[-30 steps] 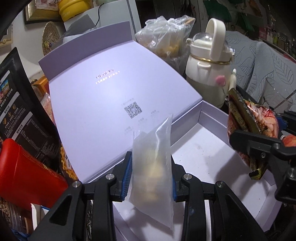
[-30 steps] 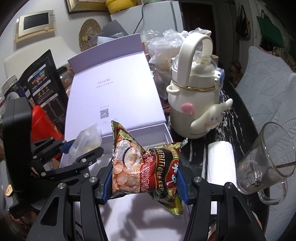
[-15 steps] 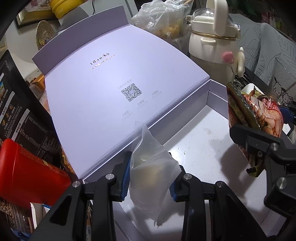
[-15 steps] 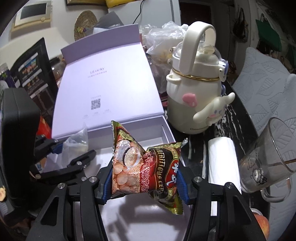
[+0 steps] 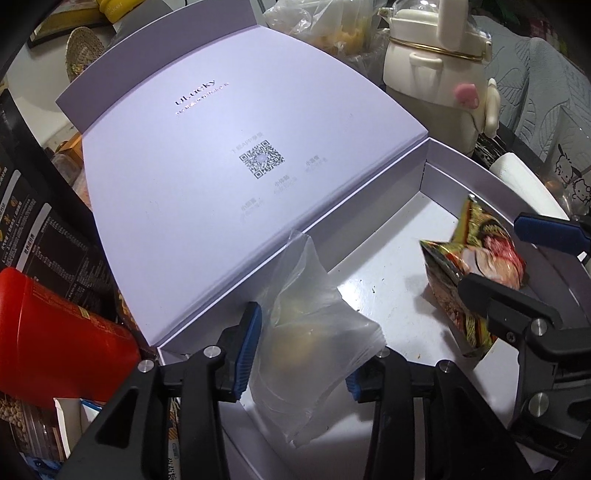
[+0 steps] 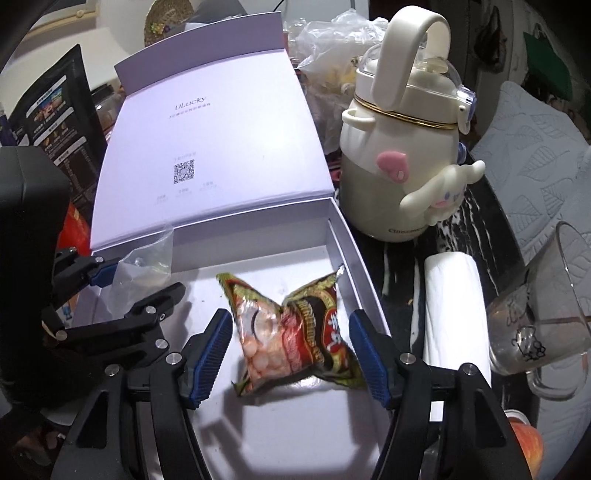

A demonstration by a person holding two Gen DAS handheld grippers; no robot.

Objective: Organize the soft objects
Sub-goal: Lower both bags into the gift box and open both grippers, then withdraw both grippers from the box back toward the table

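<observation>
An open lavender box (image 5: 388, 280) (image 6: 258, 254) lies in front of me with its lid (image 5: 229, 155) folded back. My left gripper (image 5: 303, 350) (image 6: 136, 280) stands open over the box's left end, its jaws apart around a clear plastic bag (image 5: 314, 332) (image 6: 147, 266) that rests loose between them. My right gripper (image 6: 291, 350) (image 5: 517, 258) is open over the box's right half. A red and gold snack packet (image 6: 291, 328) (image 5: 472, 273) lies on the box floor between its spread fingers, free of both pads.
A cream kettle-shaped bottle (image 6: 402, 158) stands right of the box. A white roll (image 6: 454, 317) and a glass mug (image 6: 543, 317) lie further right. A red canister (image 5: 51, 332) and black packets (image 5: 40, 236) crowd the left. Plastic bags (image 5: 325, 26) sit behind the lid.
Both grippers lowered into the box and opened. The snack packet dropped from the right gripper onto the box floor. The clear bag slumped loose between the left jaws.
</observation>
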